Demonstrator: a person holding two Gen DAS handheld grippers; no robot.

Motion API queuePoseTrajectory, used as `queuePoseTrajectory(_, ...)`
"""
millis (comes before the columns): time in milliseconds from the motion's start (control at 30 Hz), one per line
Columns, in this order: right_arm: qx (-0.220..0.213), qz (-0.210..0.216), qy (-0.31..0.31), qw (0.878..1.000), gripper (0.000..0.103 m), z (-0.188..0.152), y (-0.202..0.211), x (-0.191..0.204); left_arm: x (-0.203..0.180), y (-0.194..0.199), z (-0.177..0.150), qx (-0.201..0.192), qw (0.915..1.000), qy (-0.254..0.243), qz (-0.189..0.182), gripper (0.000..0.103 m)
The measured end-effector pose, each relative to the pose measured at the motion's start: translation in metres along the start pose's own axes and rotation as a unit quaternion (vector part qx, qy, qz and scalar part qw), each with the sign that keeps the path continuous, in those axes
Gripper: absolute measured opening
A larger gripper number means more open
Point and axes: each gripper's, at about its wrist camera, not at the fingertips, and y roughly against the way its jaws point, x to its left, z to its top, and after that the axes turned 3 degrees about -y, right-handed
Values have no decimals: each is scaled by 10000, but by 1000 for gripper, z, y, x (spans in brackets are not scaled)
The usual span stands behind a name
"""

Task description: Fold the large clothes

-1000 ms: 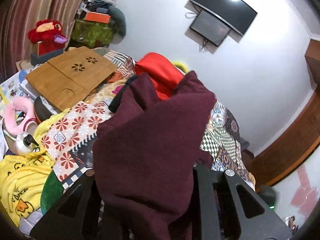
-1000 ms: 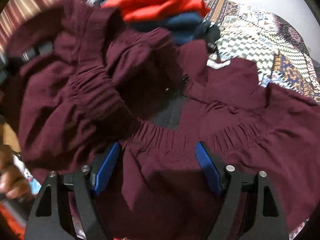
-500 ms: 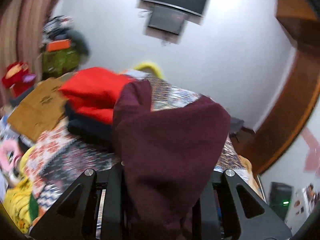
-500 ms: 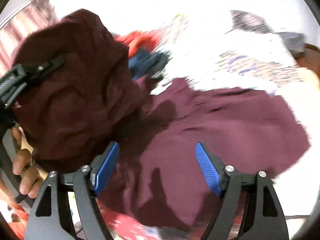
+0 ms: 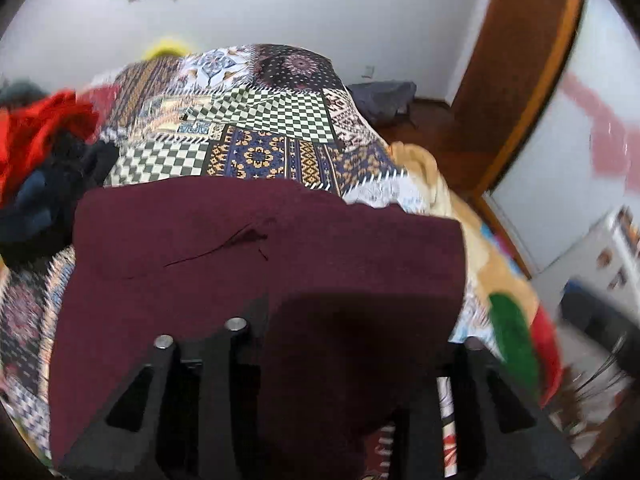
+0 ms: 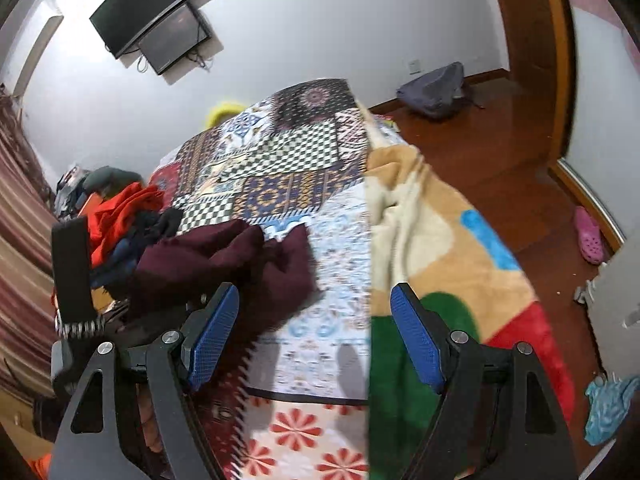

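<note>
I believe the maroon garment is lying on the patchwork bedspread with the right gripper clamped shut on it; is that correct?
Not quite. The maroon garment does lie on the patchwork bedspread, but the right gripper is not clamped on it: the right wrist view shows its blue pads standing wide apart with only bedding between them.

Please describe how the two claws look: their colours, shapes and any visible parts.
The right claw has matte black angular arms with triangular cut-outs and silver round rivets; its fingers carry blue, finely textured pads. The left claw has the same black arms, cut-outs and silver rivets; its pads are hidden here. From the right wrist view, the left claw's body is a black block above a small metal spring.
</note>
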Motion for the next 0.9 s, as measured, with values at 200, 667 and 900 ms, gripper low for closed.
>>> queuePoseTrajectory(200,-84,-10,71,9999,75,-2,26,-2,-14,32,-7,40,9979,-423,-496,91)
queuePoseTrajectory(667,-62,529,1356,9893,76,6,9,87,116,120,-23,-509,9971,565,-13,102)
queuePoseTrajectory(900,473,691,1644,9828,76,6,-36,117,161,82,-71,247,9958,874,100,102)
